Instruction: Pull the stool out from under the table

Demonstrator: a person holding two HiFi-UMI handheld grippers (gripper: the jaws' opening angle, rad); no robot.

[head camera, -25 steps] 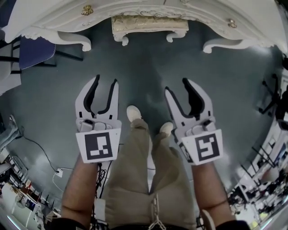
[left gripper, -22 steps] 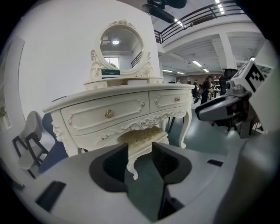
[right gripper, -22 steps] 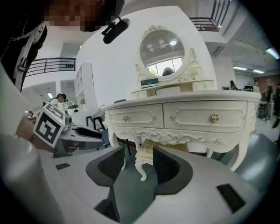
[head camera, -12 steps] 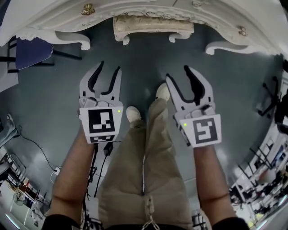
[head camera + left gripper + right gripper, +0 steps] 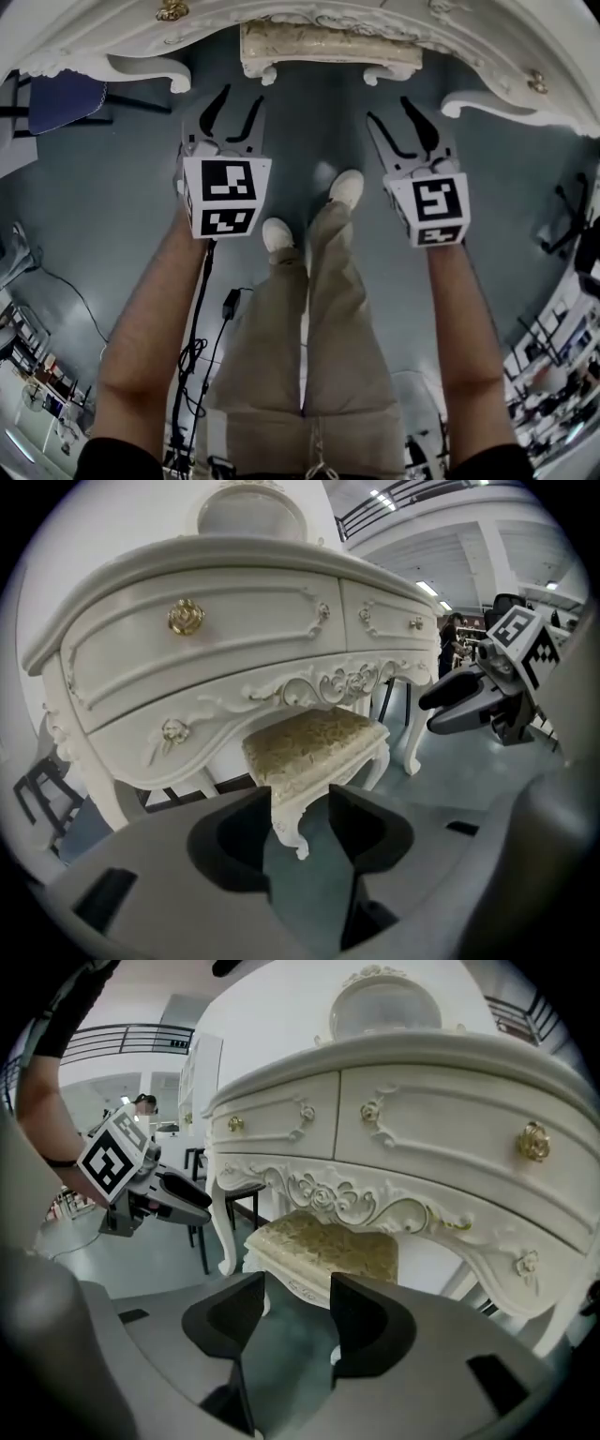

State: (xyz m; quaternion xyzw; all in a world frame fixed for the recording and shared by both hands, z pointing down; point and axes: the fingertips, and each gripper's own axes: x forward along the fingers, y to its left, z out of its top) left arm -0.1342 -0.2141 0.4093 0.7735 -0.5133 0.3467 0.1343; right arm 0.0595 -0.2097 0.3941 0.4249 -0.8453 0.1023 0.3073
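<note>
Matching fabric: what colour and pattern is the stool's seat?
The seat is pale gold, ornately patterned; best in left gripper view.

Cream stool (image 5: 314, 744) (gold brocade seat) upright, tucked under ornate white table (image 5: 234, 644).

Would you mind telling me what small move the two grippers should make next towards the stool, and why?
I would probably ease both grippers forward to the front corners of the stool. It sits tucked under the table, and the left gripper and right gripper hang short of it. Their jaws have just been opening, with nothing between them, so they look ready to grip it.
</note>
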